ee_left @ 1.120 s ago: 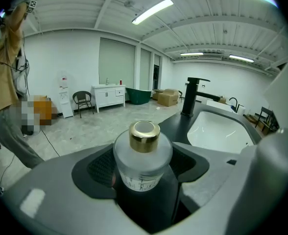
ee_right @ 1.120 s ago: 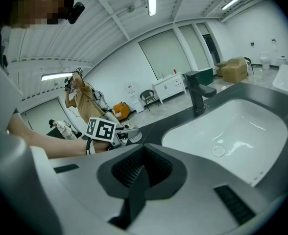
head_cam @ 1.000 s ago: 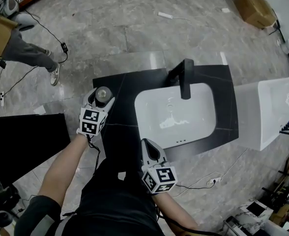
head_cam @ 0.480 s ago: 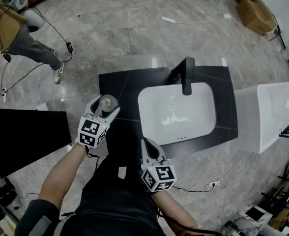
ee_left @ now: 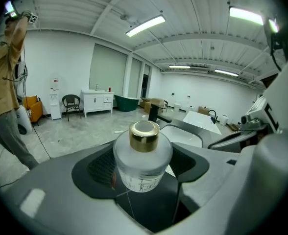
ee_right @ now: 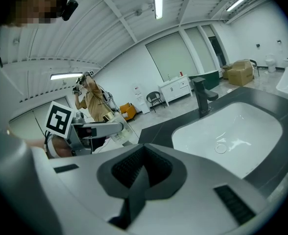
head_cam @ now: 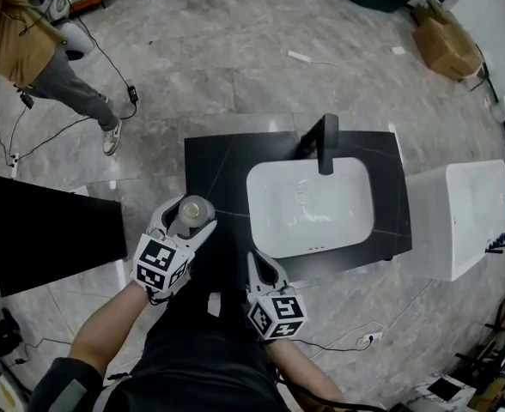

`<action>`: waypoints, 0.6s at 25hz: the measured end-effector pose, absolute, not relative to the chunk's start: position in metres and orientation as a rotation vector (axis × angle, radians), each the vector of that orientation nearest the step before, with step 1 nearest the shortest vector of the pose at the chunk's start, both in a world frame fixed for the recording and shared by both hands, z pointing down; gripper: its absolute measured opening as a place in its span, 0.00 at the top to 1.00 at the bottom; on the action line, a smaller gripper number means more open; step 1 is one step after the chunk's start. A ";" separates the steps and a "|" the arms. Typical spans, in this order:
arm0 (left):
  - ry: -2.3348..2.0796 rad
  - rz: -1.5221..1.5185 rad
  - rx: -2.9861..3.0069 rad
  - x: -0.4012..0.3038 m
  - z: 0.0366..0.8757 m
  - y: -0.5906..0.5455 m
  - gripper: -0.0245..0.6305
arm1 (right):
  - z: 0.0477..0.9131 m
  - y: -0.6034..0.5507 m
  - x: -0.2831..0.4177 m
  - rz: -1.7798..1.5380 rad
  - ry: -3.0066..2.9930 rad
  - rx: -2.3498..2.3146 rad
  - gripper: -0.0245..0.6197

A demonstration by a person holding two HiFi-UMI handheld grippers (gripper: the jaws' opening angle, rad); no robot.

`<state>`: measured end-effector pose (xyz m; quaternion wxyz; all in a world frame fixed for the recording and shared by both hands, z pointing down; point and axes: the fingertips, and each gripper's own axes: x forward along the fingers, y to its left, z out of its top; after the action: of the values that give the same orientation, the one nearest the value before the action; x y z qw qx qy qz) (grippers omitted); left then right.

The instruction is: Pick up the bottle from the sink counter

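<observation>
Looks nearly done: grips the gold-capped glass bottle in the left gripper, seemingly just off the sink counter, with the right gripper closed, empty.

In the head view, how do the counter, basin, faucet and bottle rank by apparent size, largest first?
1. counter
2. basin
3. faucet and bottle look about alike; the bottle, held in the left gripper, is likely nearer the camera, so unranked.

two tools: left tool, right tool; one bottle, one sink, one faucet, one bystander.
</observation>
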<state>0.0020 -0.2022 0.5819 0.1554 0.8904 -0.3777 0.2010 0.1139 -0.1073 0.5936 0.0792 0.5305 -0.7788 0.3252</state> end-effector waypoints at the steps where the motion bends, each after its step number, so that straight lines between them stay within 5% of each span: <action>1: -1.077 0.569 2.551 0.002 0.577 -0.196 0.45 | 0.592 -0.106 0.114 0.965 -2.334 1.583 0.97; 15: -0.989 0.490 2.670 0.016 0.506 -0.129 0.45 | 0.559 -0.094 0.124 0.886 -2.361 1.586 0.97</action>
<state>0.0163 -0.1287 0.5058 0.1258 0.9168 -0.3396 0.1683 0.1238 -0.0937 0.5594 0.0812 0.5305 -0.7900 0.2965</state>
